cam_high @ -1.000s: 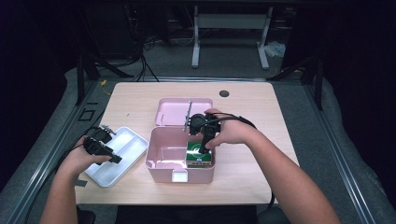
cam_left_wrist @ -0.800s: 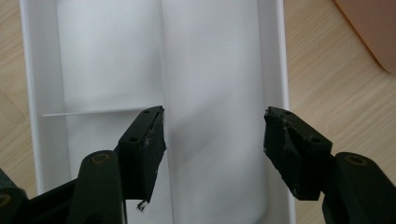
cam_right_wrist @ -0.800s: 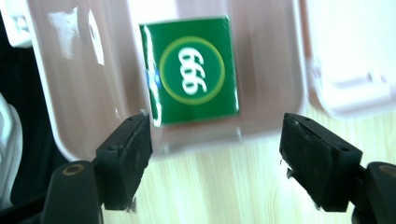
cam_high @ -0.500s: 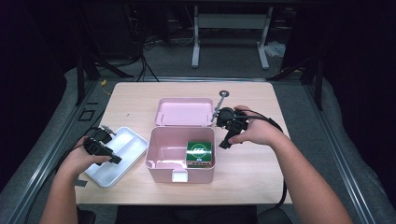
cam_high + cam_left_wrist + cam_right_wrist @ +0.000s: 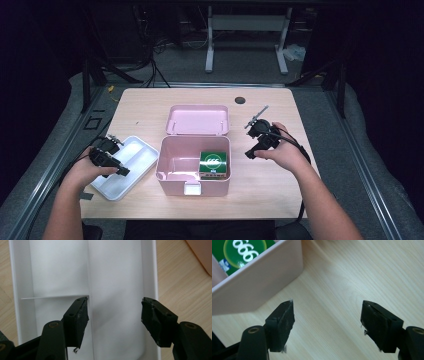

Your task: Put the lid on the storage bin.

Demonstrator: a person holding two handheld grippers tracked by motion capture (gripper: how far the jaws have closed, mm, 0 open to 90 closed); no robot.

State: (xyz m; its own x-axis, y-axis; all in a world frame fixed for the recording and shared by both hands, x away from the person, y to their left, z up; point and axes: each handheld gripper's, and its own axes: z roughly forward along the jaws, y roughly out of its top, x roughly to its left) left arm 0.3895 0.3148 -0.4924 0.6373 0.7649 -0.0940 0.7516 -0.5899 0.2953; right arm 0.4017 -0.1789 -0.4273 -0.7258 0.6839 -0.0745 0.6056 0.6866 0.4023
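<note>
A pink storage box sat open near the front edge of the wooden table, about midway along it, its hinged lid lying back flat toward the far edge. A green packet with a white-and-yellow round emblem lay face up inside, against the box's right wall. A white, shallow tray, split by low dividers into compartments, lay just left of the box at an angle, near the table's front left corner.

Smooth pink plastic box (slightly glossy) on matt wood-grain table.
</note>
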